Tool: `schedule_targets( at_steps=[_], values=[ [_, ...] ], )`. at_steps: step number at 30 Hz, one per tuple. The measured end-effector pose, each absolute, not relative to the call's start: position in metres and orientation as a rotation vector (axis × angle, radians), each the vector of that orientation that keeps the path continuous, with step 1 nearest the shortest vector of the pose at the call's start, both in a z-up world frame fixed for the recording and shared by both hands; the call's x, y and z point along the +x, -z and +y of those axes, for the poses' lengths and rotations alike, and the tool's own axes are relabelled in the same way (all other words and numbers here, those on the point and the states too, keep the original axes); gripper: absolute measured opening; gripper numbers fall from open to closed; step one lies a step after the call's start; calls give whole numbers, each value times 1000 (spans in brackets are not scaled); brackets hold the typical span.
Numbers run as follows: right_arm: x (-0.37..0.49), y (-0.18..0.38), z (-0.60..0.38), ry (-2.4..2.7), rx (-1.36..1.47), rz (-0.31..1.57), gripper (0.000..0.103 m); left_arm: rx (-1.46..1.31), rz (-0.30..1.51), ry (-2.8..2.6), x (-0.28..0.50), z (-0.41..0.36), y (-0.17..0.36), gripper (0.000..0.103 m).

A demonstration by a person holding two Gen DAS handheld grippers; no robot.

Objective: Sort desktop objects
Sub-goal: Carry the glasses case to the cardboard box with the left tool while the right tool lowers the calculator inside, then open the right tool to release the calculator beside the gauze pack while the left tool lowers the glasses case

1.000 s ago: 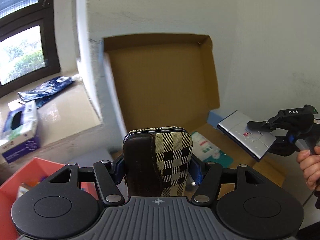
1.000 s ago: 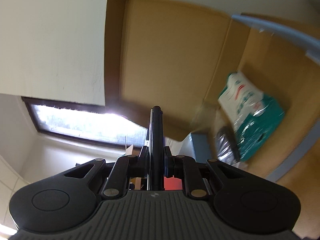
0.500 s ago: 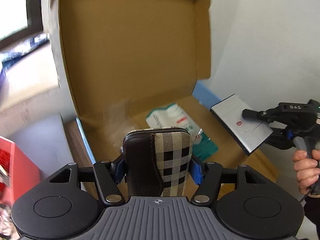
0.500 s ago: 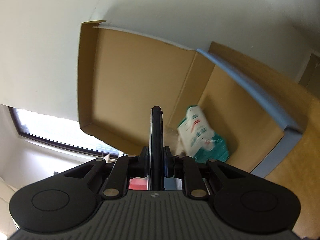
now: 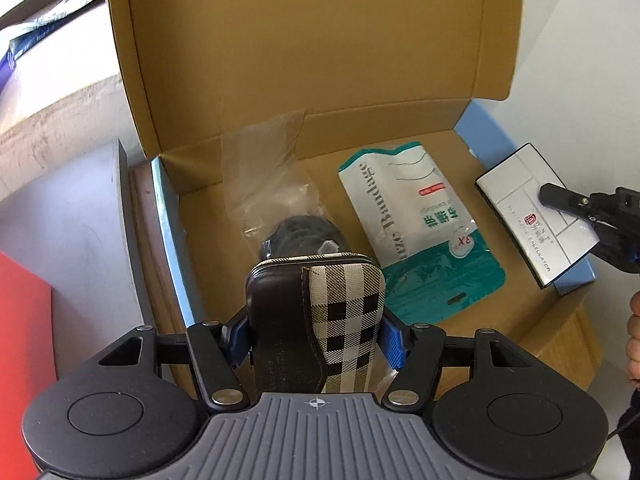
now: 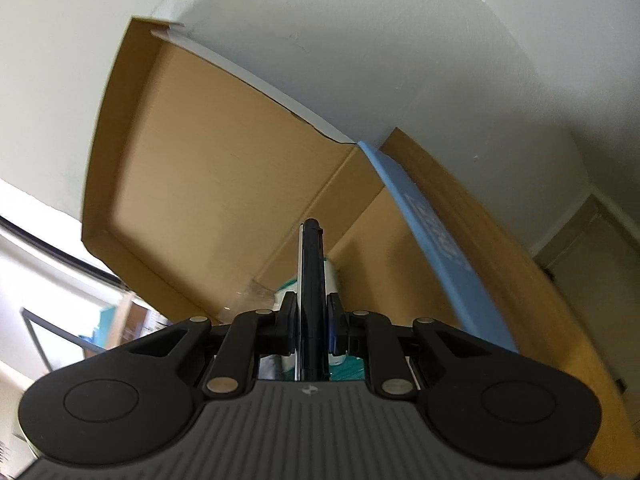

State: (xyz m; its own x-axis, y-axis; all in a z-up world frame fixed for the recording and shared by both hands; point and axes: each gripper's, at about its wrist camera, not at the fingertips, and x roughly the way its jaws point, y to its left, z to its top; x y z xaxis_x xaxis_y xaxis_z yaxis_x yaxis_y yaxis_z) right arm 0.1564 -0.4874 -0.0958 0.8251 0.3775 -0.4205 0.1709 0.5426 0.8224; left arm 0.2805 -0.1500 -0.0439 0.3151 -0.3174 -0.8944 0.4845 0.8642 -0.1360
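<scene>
An open cardboard box (image 5: 300, 40) fills the left wrist view, its lid standing upright. My left gripper (image 5: 316, 342) is shut on a brown leather case with a checked fabric side (image 5: 344, 312), held above the box's near part. On the box floor lie a white and teal bandage pack (image 5: 416, 232) and a clear plastic bag holding a black cable (image 5: 288, 216). My right gripper (image 5: 560, 200) is shut on a silver calculator (image 5: 516, 188) over the box's right rim. In the right wrist view the calculator (image 6: 311, 264) shows edge-on between the shut pads of the right gripper (image 6: 311, 320), pointing into the box (image 6: 208, 168).
A red container (image 5: 20, 340) sits at the far left beside a grey surface (image 5: 72, 220). The box has a blue outer rim (image 5: 484, 128) and stands on a wooden top (image 5: 572, 344). A person's hand (image 5: 634, 332) shows at the right edge. White walls stand behind the box.
My left gripper has come down and tipped toward the box floor, still holding the case. My right gripper has rolled and carried the calculator closer to the box's right rim.
</scene>
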Motion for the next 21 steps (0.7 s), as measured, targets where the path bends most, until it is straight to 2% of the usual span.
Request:
schedule_targets(
  at_steps=[16,21],
  values=[
    [189,91,-468,-76,704,707,17,172,1172,469,287,-152,59,67],
    [188,84,-458,-65,607,707,17,208,1139,478,284,-156,59,73]
  ],
)
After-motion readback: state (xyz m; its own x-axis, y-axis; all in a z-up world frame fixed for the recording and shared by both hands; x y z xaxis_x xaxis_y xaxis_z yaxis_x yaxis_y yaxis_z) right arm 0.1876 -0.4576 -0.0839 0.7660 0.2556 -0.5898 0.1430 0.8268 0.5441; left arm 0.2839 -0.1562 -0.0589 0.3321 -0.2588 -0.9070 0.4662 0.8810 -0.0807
